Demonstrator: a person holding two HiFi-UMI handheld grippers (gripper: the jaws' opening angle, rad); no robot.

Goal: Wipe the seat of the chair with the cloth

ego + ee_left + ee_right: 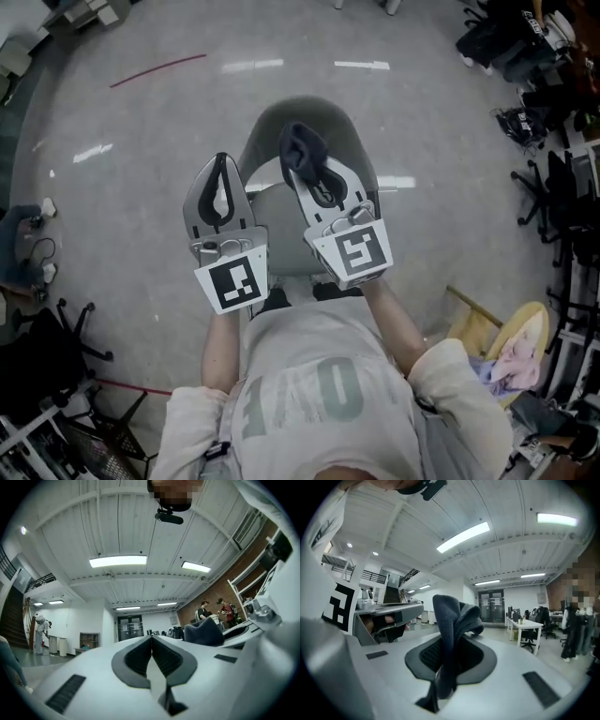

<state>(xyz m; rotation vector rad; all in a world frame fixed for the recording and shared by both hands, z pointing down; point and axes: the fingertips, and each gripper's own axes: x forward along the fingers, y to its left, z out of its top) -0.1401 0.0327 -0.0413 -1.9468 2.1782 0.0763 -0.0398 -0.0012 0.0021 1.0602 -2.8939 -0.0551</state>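
R tongs (449,644) clamp cloth (452,616), L tongs (151,639) clenched empty; only head view shows chair (267,131).

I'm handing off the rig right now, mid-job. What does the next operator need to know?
Left gripper: shut, empty, held over the chair.
Right gripper: shut on the dark cloth, which bunches up past the jaws.
Seat: right below, showing between the two grippers.
Done: the cloth is in grip.
Left: the cloth is in the air, not on the seat; lower it and wipe.
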